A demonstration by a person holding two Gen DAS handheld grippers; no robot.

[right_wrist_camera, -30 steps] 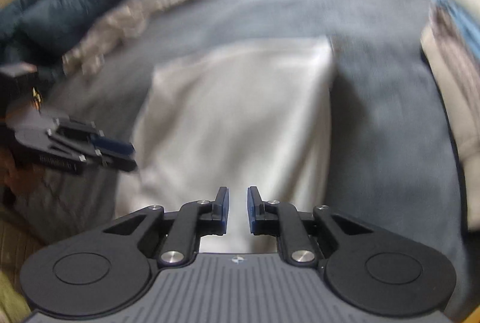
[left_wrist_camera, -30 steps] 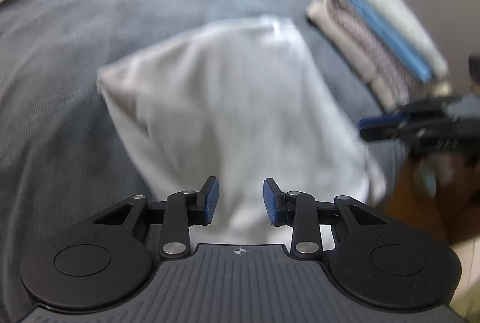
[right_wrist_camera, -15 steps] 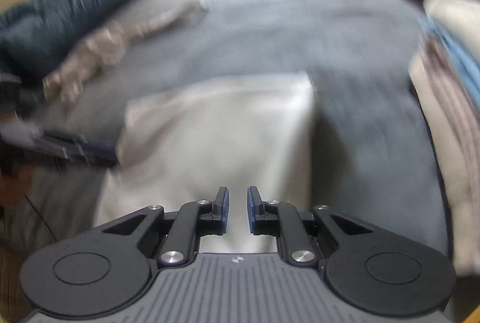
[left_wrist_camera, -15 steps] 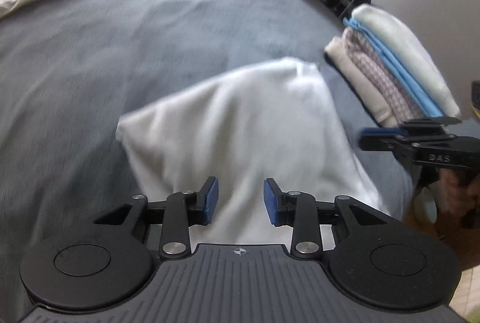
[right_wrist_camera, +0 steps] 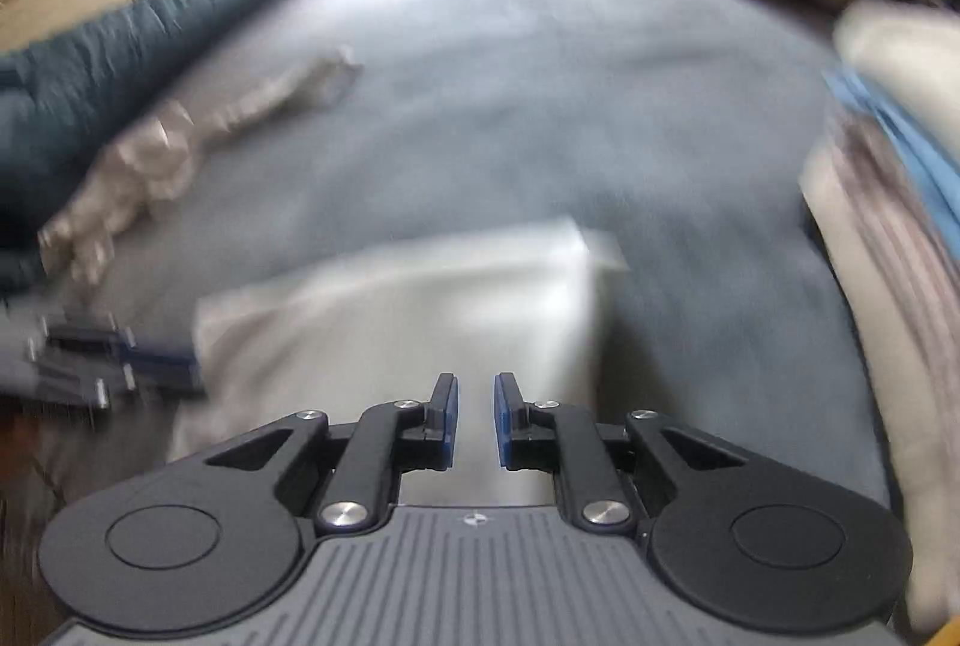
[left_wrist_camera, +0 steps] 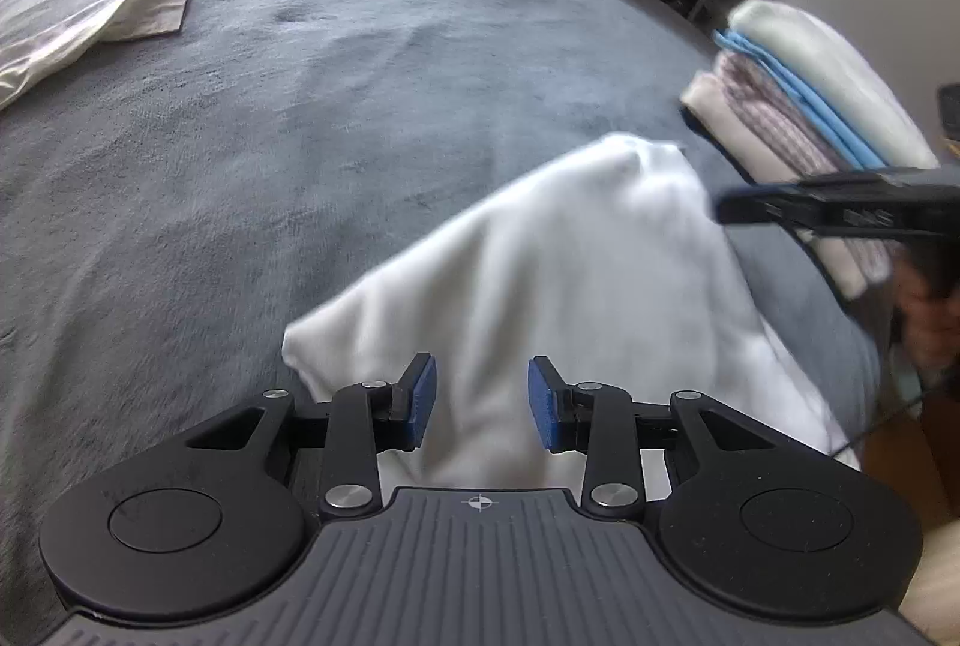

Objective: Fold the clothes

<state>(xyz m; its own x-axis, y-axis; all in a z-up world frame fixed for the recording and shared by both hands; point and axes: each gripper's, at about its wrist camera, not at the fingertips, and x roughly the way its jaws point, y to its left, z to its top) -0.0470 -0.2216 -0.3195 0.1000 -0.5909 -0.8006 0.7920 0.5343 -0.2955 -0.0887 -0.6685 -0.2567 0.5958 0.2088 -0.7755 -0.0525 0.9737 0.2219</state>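
The white garment [left_wrist_camera: 576,298] lies as a folded, roughly rectangular panel on the grey bed [left_wrist_camera: 336,118], close to the near edge of the bed. In the right wrist view the same garment [right_wrist_camera: 420,310] shows one squared far corner and straight side edges.

Tool state: the left tool [left_wrist_camera: 482,400] is spread, with nothing between its pads, held over the near end of the garment. The right tool [right_wrist_camera: 474,421] has its pads close together with a narrow gap showing; no cloth is pinched.

Risks:
- The near end of the garment reaches the bed edge. A pull toward the person could drag it off.
- The cloth looks soft and layered. A grasp on one layer only would probably open the fold.
- The two tools are near each other across the garment, so a crossing move could make them collide.

Clearances: the stack of folded clothes [left_wrist_camera: 804,106] sits just beside the garment on the right, leaving a narrow strip of bed. Wide open bed lies ahead and left. A beige garment [left_wrist_camera: 102,28] lies well apart at far left, unfolded.
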